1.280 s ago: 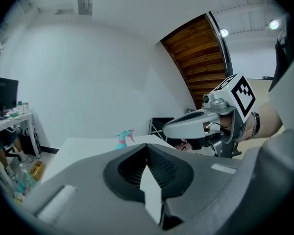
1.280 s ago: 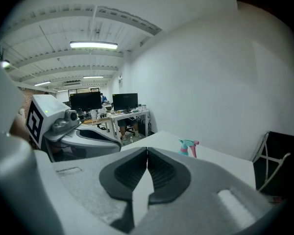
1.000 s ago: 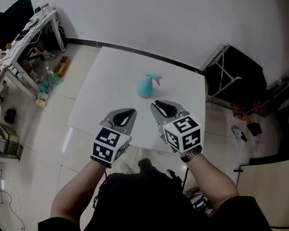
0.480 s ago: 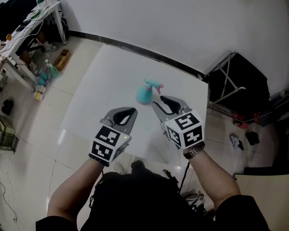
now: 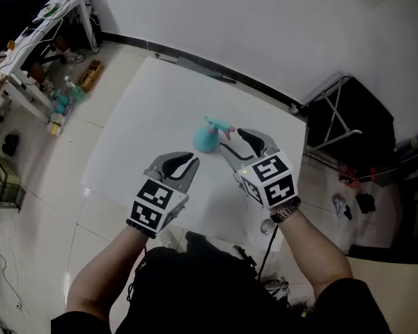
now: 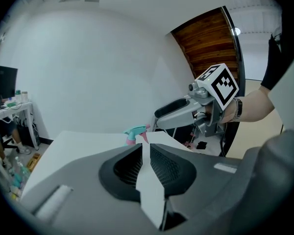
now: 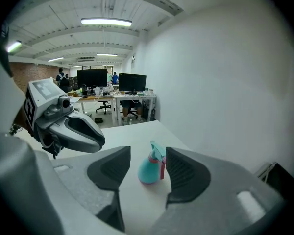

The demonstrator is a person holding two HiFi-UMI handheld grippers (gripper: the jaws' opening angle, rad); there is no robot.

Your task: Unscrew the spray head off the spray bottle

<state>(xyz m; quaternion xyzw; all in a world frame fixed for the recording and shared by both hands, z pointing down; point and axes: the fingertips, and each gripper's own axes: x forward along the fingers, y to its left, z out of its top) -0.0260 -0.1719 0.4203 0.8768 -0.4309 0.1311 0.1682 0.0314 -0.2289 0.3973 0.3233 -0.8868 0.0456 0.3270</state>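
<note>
Spray bottle (image 5: 207, 139): teal, standing upright around the middle of the white table (image 5: 143, 110), well in from every edge; sitting where it was a second ago.
Spray head (image 5: 219, 124): teal with a pink trigger and collar, sitting on the bottle's neck, not yet off.
Right gripper (image 5: 233, 139): reaching in over the near right part of the table; it has advanced since the earlier frame and is now hovering just beside the bottle's right side.
Right jaws: spreading, wider than a second ago; the bottle is showing in the gap between them but lying beyond the tips, neither pad touching it.
Left gripper (image 5: 183, 161): hanging over the table's near edge, short of the bottle, barely shifted from before.
Left jaws: were pressed together, now beginning to part, only a thin slit showing, nothing pinched between them.
</note>
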